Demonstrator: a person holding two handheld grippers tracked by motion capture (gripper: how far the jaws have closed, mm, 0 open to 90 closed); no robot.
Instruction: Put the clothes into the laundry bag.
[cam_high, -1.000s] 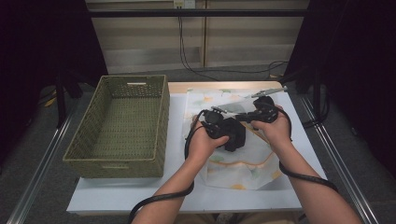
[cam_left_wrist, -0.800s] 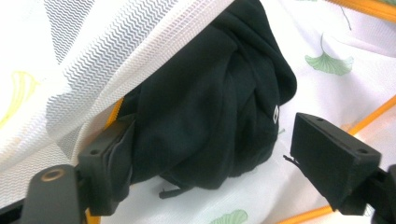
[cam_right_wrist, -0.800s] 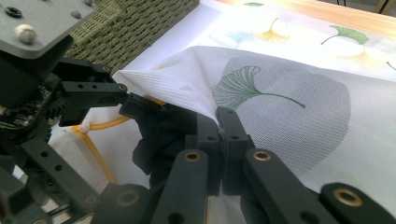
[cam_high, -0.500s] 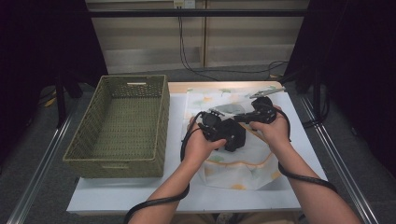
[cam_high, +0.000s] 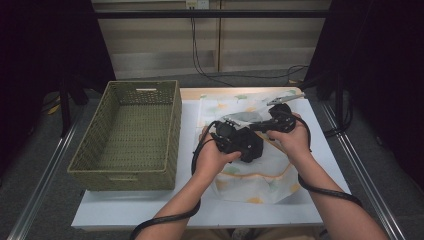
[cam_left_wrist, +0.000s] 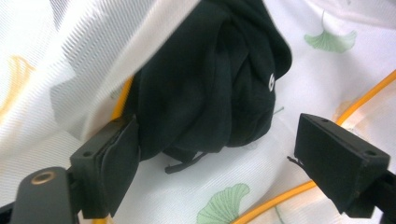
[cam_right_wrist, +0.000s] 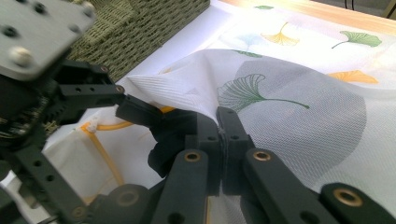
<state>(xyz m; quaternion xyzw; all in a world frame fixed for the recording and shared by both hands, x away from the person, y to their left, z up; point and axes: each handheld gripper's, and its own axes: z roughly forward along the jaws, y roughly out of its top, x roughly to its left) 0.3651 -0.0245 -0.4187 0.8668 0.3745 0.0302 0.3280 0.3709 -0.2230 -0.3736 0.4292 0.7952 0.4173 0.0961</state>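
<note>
right tool (cam_right_wrist: 219, 122) clenched on mesh bag (cam_high: 260, 175) edge, lifting flap | left tool (cam_left_wrist: 233, 154) jaws just widened, released, straddling black garment (cam_left_wrist: 219, 79) in bag mouth on surface (cam_high: 150, 210) | garment seated; next withdraw, basket (cam_high: 130, 130) beside

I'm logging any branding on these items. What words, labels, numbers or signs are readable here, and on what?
No readable words or numbers.
Black garment: one small white mark, perhaps a "6" or a logo, too small and blurred to tell.
Mesh laundry bag: ginkgo-leaf print, no text.
Wicker basket: no label.
</note>
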